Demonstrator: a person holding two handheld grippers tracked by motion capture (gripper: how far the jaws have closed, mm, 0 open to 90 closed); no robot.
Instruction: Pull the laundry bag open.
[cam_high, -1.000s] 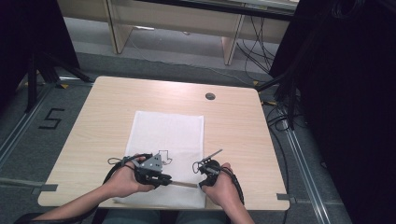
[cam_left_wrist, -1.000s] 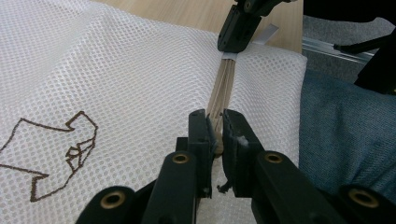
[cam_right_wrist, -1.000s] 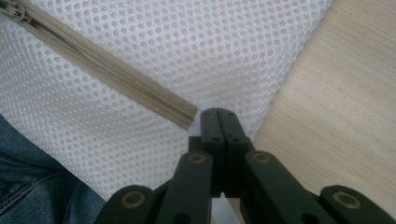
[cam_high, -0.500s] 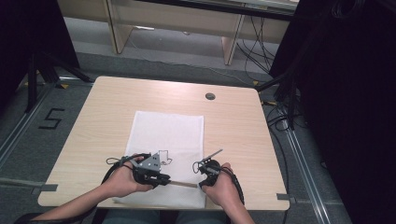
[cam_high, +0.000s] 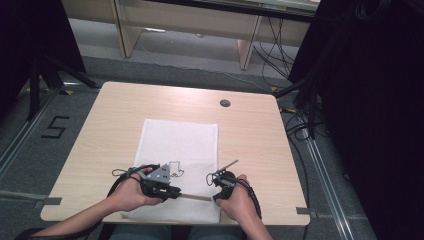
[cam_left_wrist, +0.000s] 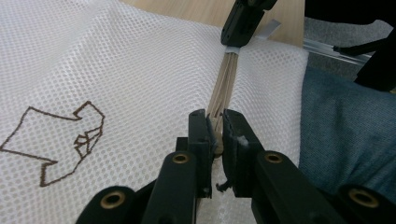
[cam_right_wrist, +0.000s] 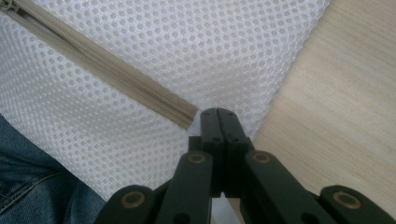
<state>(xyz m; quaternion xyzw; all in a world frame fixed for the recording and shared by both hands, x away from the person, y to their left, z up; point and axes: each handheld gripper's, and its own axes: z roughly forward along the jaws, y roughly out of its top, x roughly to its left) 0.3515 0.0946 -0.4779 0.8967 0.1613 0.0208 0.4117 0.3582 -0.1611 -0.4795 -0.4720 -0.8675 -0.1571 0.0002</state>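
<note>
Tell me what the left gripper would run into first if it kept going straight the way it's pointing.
Probably the right gripper: the left gripper, clamped on the white mesh bag's beige zipper, points along it toward those black jaws. Depth is uncertain.

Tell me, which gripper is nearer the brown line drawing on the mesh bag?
Left. The left gripper sits right beside the drawing, clamped on the zipper. The right gripper is farther off, at the bag's right edge.

"5" on the floor (cam_high: 55, 127)
</note>
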